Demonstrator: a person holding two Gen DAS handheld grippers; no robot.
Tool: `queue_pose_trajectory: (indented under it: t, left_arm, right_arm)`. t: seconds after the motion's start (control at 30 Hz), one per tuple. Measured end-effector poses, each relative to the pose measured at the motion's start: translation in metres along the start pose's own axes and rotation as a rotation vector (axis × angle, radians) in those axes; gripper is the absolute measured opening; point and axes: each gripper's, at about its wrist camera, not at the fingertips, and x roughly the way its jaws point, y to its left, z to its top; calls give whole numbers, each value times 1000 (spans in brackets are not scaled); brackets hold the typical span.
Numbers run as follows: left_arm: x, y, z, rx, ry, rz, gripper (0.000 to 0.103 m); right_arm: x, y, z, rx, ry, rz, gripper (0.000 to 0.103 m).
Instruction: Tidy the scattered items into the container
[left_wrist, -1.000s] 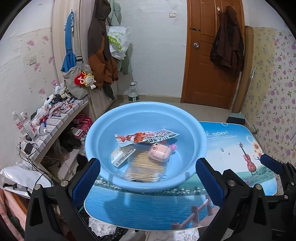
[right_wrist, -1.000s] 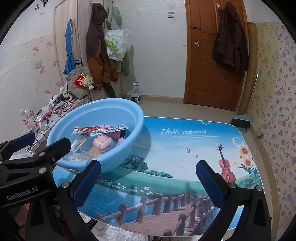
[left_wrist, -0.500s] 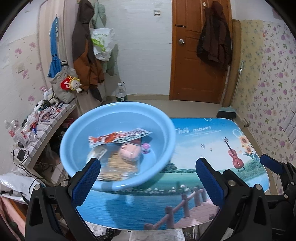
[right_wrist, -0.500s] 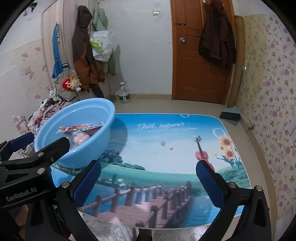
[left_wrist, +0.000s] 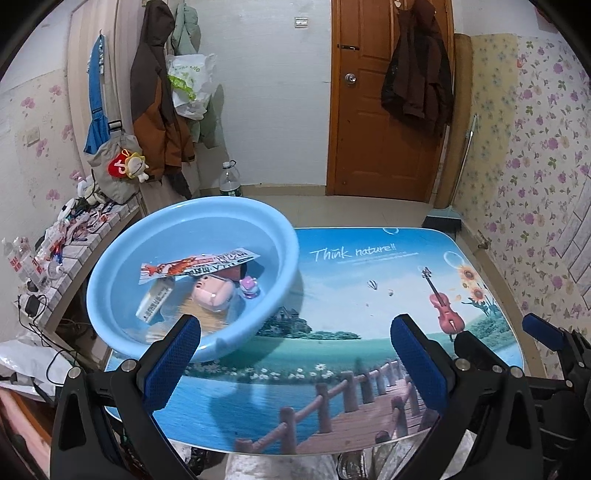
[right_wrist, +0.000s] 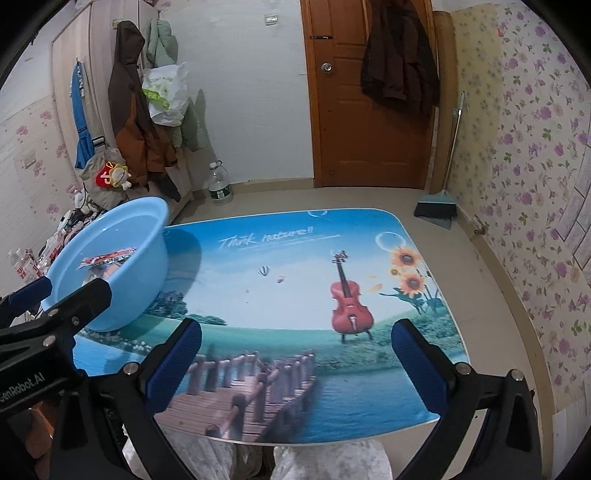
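A light blue plastic basin (left_wrist: 122, 258) sits on the left end of the picture-printed table (left_wrist: 369, 280). Inside it lie a long snack packet (left_wrist: 195, 263), a pink toy (left_wrist: 212, 292), a small purple-and-white figure (left_wrist: 249, 287), a white box (left_wrist: 155, 303) and a bundle of wooden sticks (left_wrist: 192, 317). My left gripper (left_wrist: 295, 363) is open above the table's near edge, right of the basin. In the right wrist view the basin (right_wrist: 147, 266) is at far left, and my right gripper (right_wrist: 295, 363) is open over the table's front, holding nothing.
A low shelf (left_wrist: 74, 236) crowded with small items stands left of the table. Coats (left_wrist: 155, 110) hang on the wall behind, a water bottle (left_wrist: 229, 181) sits on the floor, and a dustpan (right_wrist: 436, 210) rests by the right wall near the door (left_wrist: 384, 110).
Both grippers have drawn back and swung right. The basin has shifted from centre to the left in both views. More of the table shows. Both grippers stay open.
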Motion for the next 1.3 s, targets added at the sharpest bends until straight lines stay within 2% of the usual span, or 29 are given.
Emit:
queue_pose_trajectory:
  t: [0.23,0.43,1.3]
  left_arm:
    - [-2,-12,-7,8,-5,23,103]
    - [2,-20,-14,22,25,-3,103]
    - [8,-8,-16,2,61,-5,103]
  right_arm:
    - [-3,-20,-5,25,1,-24,103]
    - [-9,-37,-7,61,-7,-48,103]
    - [-7,-21,-10,44,1,-50,103]
